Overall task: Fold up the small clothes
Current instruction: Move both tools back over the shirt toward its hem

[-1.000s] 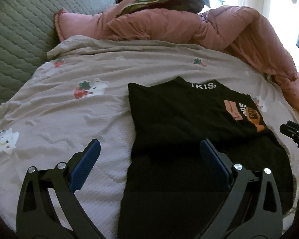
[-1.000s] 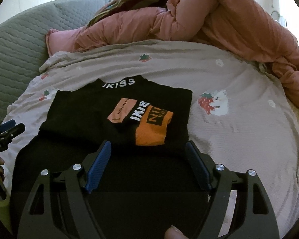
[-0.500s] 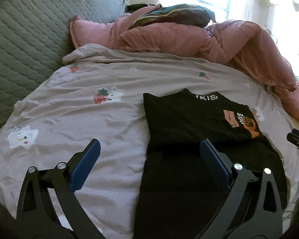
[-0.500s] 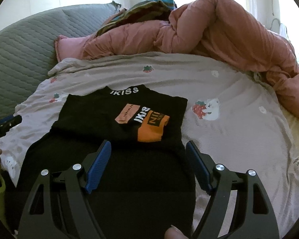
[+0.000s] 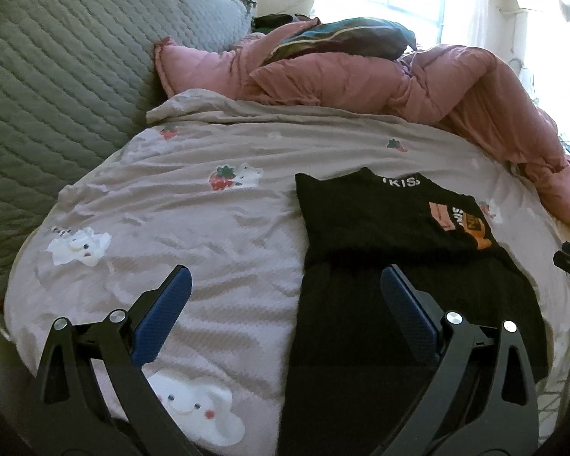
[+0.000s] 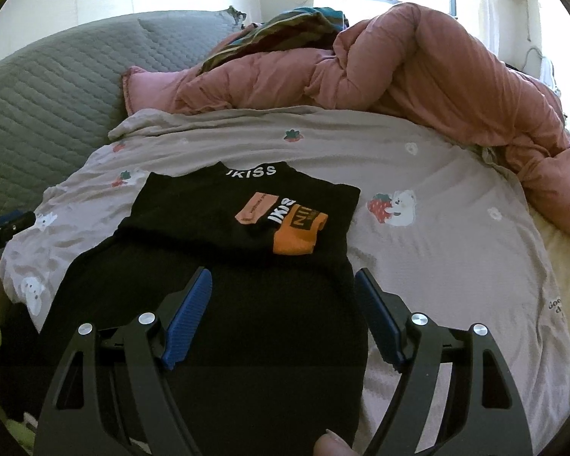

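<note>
black shirt [image 6: 224, 205], collar reads "IKISS" | left tongs [image 5: 285, 292] wide, empty | right tongs [image 6: 283, 296] wide, empty

White "IKISS" runs along the black garment's [image 6: 224, 205] collar.

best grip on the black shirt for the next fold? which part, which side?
Probably the black shirt at its near hem corners, coming in low from the near bed edge. It lies flat and narrow on the bedsheet, collar far, sides apparently folded in. Left gripper and right gripper are open, one per corner.
</note>
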Available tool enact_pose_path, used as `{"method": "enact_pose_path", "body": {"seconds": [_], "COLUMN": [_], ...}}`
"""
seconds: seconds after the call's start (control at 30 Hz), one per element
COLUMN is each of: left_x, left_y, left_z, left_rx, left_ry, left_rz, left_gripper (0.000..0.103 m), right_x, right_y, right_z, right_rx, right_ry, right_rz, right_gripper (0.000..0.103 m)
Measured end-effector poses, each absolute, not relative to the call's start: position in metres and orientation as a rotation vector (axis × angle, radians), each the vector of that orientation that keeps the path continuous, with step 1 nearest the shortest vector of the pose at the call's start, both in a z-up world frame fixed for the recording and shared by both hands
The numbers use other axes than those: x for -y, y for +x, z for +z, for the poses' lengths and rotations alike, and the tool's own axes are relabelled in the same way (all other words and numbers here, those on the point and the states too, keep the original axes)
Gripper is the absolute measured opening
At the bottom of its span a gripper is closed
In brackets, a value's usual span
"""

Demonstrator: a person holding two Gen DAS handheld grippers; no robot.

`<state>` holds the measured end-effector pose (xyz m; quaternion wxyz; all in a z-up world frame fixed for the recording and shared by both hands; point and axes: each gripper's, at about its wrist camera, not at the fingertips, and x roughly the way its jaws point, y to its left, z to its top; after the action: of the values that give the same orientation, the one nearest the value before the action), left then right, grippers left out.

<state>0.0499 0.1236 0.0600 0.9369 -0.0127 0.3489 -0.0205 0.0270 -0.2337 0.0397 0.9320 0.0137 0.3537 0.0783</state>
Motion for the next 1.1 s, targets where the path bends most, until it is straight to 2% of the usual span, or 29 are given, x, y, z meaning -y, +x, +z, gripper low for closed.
{"method": "enact_pose_path", "body": {"seconds": [0.43,1.1], "left_x": [-0.125,-0.135], "left_y": [0.022,-0.01], "left_z": [0.055,0.023], "left_rx": [-0.735,-0.815], "left_ry": [-0.026,-0.064], "left_rz": [-0.048,-0.079], "left_gripper": [0.093,0.093], "right_x": [0.244,0.253], "right_y": [0.001,-0.048], "right_z": [0.036,-0.004], "right_rx": [-0.729,-0.84], "right_ry": [0.03,0.0], "right_rz": [0.153,0.164], "right_gripper": [0.076,0.074]}}
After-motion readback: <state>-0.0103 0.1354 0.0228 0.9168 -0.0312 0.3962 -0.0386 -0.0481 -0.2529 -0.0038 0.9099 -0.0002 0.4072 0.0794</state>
